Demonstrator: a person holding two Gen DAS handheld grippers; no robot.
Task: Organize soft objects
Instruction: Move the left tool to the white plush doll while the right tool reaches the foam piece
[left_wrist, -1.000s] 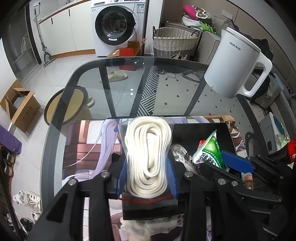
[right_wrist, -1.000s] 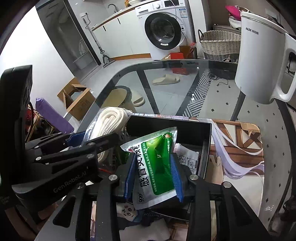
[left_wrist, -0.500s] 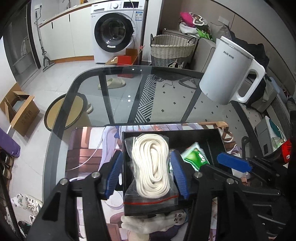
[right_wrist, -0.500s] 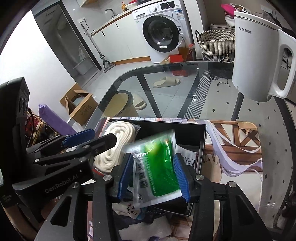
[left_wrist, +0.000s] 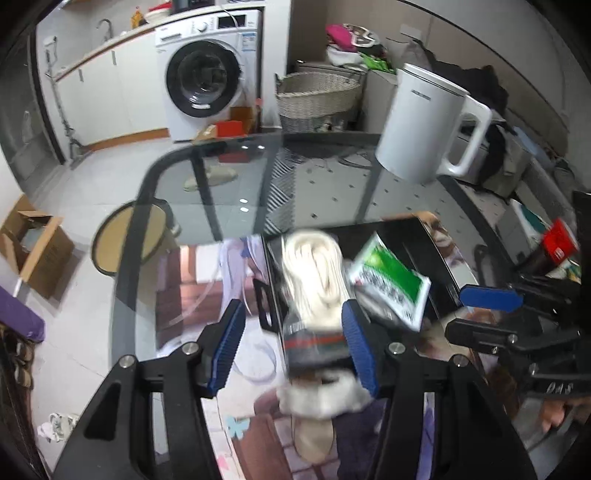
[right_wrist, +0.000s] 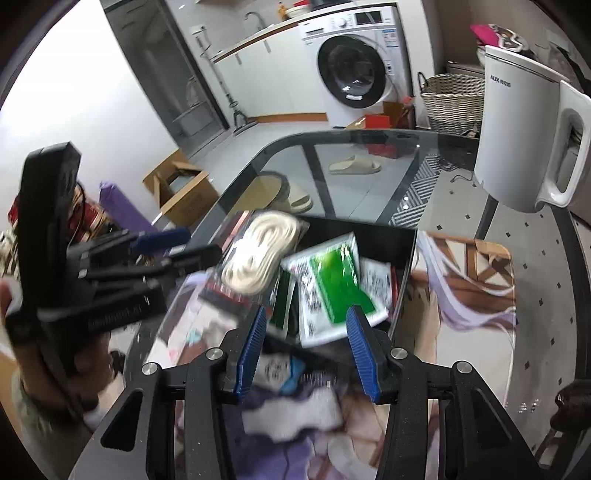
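The bagged coil of white rope (left_wrist: 314, 273) and the green sachet (right_wrist: 332, 284) now lie in the black box (right_wrist: 404, 258), rope at the left, sachet to its right, where a second ago each was pinched between fingers. We see both pairs spread apart: the left gripper (left_wrist: 293, 345) has let the rope go, though the right finger sits close by the bag, and the right gripper (right_wrist: 308, 349) has freed the sachet, whose near edge lies between its fingers. We judge these two soft things as sorted. We count one rope coil and one green sachet, with at least one more printed packet (right_wrist: 376, 280) just right of it and dark green ones under it, too blurred to count. Near the box, on the printed mat (right_wrist: 476, 295) over the glass table (left_wrist: 332, 184), white soft pieces (right_wrist: 291, 417) wait. Far right stands one white kettle (left_wrist: 424, 125)
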